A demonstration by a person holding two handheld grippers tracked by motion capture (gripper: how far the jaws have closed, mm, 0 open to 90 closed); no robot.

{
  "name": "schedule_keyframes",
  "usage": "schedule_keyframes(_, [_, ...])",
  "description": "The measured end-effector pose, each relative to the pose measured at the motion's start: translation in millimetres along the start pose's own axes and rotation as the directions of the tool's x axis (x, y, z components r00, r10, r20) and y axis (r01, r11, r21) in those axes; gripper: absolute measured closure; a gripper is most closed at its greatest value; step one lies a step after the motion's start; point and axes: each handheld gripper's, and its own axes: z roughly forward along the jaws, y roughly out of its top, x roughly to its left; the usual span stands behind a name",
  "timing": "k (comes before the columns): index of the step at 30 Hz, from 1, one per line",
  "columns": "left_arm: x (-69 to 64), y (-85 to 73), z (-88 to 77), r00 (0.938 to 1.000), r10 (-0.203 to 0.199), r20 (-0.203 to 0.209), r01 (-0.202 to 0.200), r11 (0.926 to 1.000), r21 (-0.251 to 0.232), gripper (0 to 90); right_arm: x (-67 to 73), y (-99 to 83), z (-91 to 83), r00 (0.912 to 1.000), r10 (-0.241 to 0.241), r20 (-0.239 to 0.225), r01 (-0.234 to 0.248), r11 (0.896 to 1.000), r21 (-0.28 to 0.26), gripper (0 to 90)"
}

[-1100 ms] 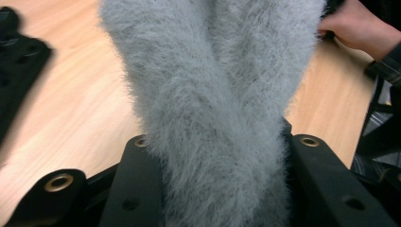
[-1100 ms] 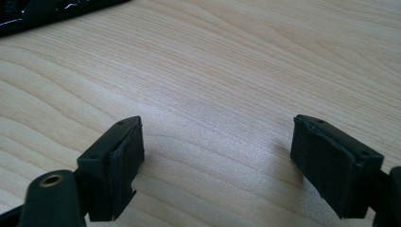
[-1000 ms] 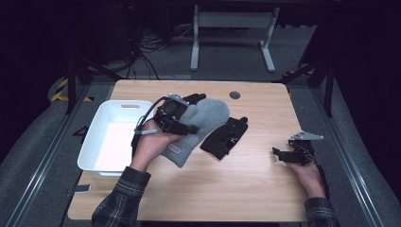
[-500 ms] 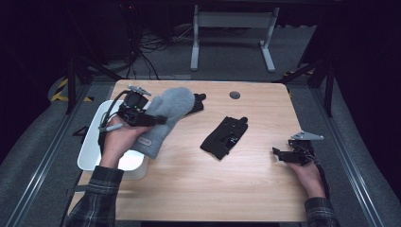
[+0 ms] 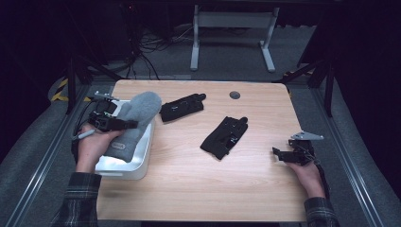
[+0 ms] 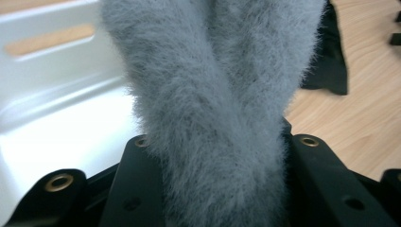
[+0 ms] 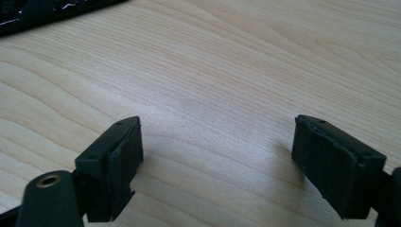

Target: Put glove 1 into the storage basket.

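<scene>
The left claw, clamped on the grey mitten, has carried it to nine o'clock over the bin; release comes next. The right claw rests open, empty.

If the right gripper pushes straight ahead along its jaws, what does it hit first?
Probably the black glove lying mid-table; the right gripper has open jaws and bare wooden table before it. Depth is unclear.
</scene>
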Motion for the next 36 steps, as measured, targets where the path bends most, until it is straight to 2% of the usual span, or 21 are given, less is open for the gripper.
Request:
schedule_keyframes(5, [17.0, -9.8, 9.4, 0.9990, -0.039, -0.020, 0.040, 0.9987, 0.030, 63.1, 0.0, 0.0, 0.0, 1.0000, 0.000, 0.000, 0.000, 1.000, 0.000, 17.7])
schedule_keyframes(11, [35.6, -17.8, 24.0, 0.9946, -0.096, -0.039, 0.098, 0.9929, 0.067, 62.9, 0.0, 0.0, 0.0, 1.0000, 0.000, 0.000, 0.000, 1.000, 0.000, 17.7])
schedule_keyframes(15, [44.1, -20.5, 34.8, 0.9917, -0.113, -0.062, 0.119, 0.9865, 0.112, 62.6, 0.0, 0.0, 0.0, 1.0000, 0.000, 0.000, 0.000, 1.000, 0.000, 17.6])
schedule_keyframes(16, [44.1, -20.5, 34.8, 0.9917, -0.113, -0.062, 0.119, 0.9865, 0.112, 62.4, 0.0, 0.0, 0.0, 1.0000, 0.000, 0.000, 0.000, 1.000, 0.000, 17.7])
schedule_keyframes(17, [47.7, -22.2, 39.9, 0.9902, -0.132, -0.046, 0.136, 0.9830, 0.123, 62.0, 0.0, 0.0, 0.0, 1.0000, 0.000, 0.000, 0.000, 1.000, 0.000, 17.7])
schedule_keyframes(21, [51.2, -26.0, 49.0, 0.9891, -0.140, -0.047, 0.145, 0.9788, 0.145, 59.9, 0.0, 0.0, 0.0, 1.0000, 0.000, 0.000, 0.000, 1.000, 0.000, 17.7])
schedule_keyframes(22, [53.2, -28.7, 55.0, 0.9888, -0.141, -0.050, 0.147, 0.9750, 0.166, 58.7, 0.0, 0.0, 0.0, 1.0000, 0.000, 0.000, 0.000, 1.000, 0.000, 17.6])
schedule_keyframes(24, [55.3, -30.7, 59.1, 0.9878, -0.141, -0.067, 0.151, 0.9728, 0.176, 55.2, 0.0, 0.0, 0.0, 1.0000, 0.000, 0.000, 0.000, 1.000, 0.000, 17.7])
schedule_keyframes(27, [58.6, -32.2, 63.4, 0.9863, -0.143, -0.083, 0.156, 0.9704, 0.184, 45.3, 0.0, 0.0, 0.0, 1.0000, 0.000, 0.000, 0.000, 1.000, 0.000, 17.7])
schedule_keyframes(32, [56.0, -29.6, 61.4, 0.9859, -0.095, -0.138, 0.118, 0.9778, 0.173, 23.5, 0.0, 0.0, 0.0, 1.0000, 0.000, 0.000, 0.000, 1.000, 0.000, 17.7])
schedule_keyframes(36, [53.3, -27.1, 53.0, 0.9828, -0.078, -0.167, 0.101, 0.9857, 0.135, 16.7, 0.0, 0.0, 0.0, 1.0000, 0.000, 0.000, 0.000, 1.000, 0.000, 17.7])
